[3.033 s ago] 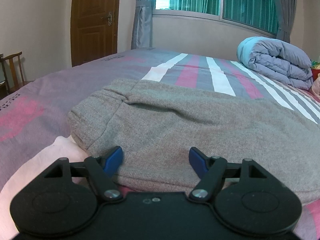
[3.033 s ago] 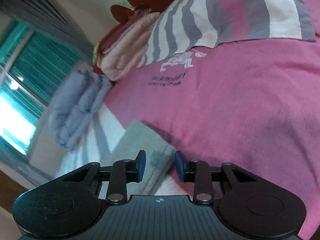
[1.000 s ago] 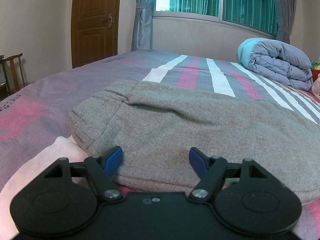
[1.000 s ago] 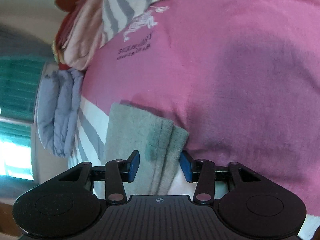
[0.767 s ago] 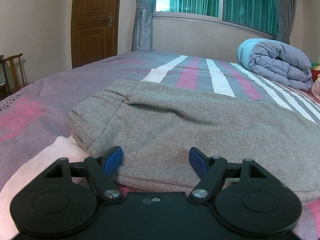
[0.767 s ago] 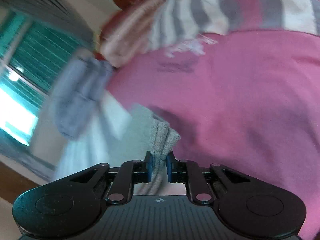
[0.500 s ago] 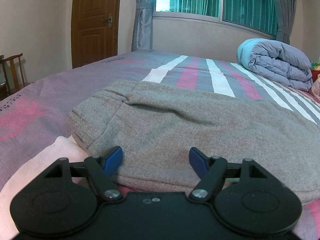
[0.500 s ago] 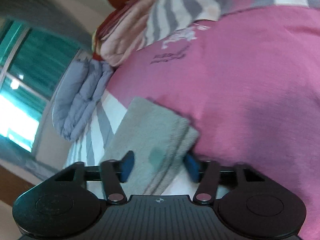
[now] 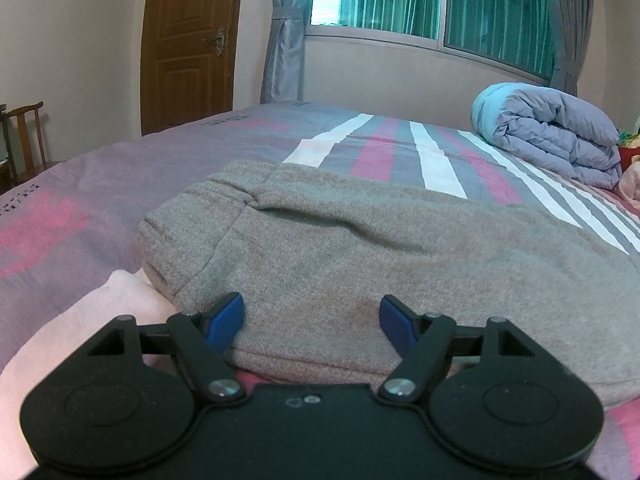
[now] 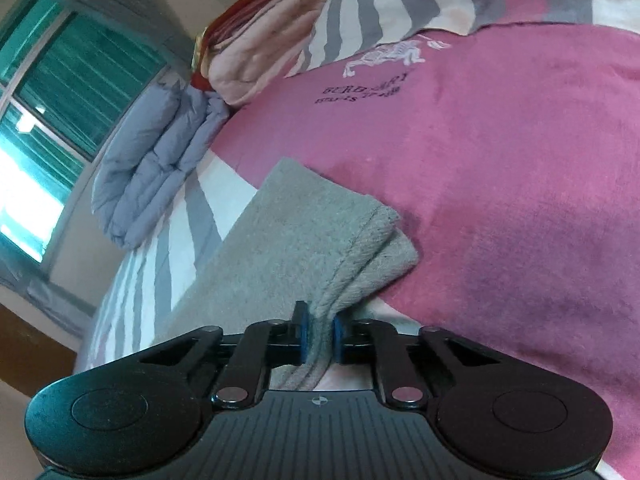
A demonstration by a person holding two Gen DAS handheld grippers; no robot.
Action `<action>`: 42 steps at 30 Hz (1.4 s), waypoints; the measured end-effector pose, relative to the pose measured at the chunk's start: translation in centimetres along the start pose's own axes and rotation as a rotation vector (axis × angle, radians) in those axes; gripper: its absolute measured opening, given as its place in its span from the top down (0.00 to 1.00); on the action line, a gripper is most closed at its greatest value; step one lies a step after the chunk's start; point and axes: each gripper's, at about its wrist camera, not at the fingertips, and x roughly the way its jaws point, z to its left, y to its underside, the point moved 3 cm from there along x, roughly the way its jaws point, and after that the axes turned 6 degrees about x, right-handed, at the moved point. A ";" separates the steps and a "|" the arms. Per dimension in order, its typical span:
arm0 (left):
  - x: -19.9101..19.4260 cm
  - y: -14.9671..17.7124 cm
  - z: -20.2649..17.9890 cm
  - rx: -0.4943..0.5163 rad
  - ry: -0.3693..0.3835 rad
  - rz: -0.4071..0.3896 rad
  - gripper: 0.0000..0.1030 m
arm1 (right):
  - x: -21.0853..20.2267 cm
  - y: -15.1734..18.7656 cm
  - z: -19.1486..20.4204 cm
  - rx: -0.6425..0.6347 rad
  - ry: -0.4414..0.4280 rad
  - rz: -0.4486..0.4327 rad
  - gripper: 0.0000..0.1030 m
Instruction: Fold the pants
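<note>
Grey sweatpants (image 9: 360, 248) lie flat on the bed, waistband toward the left in the left wrist view. My left gripper (image 9: 312, 320) is open, its blue pads astride the near edge of the pants at the waist end. In the right wrist view the leg cuffs (image 10: 360, 248) lie stacked on the pink part of the bedspread. My right gripper (image 10: 319, 336) is shut on the near edge of the cuff end, with grey fabric pinched between the pads.
The bed has a striped pink, grey and white bedspread (image 9: 400, 148). A rolled lilac duvet (image 9: 552, 132) lies at its far right, with pink pillows (image 10: 260, 52) beyond it. A wooden door (image 9: 188, 40), a chair (image 9: 24, 136) and a curtained window (image 9: 440, 0) stand behind.
My right gripper was open around the cuffs half a second ago and has now closed on the fabric edge. The left gripper has not moved.
</note>
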 end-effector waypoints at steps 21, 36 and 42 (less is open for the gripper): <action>-6.6 0.3 8.6 -0.263 -0.124 -0.187 0.16 | -2.2 21.3 27.2 -0.731 -0.397 0.041 0.90; -5.3 0.8 9.3 -0.301 -0.056 -0.123 0.14 | -1.3 36.8 28.5 -0.963 -0.490 0.222 0.80; -5.1 0.4 7.9 -0.239 -0.031 -0.115 0.12 | 2.1 39.9 29.4 -0.941 -0.306 0.310 0.97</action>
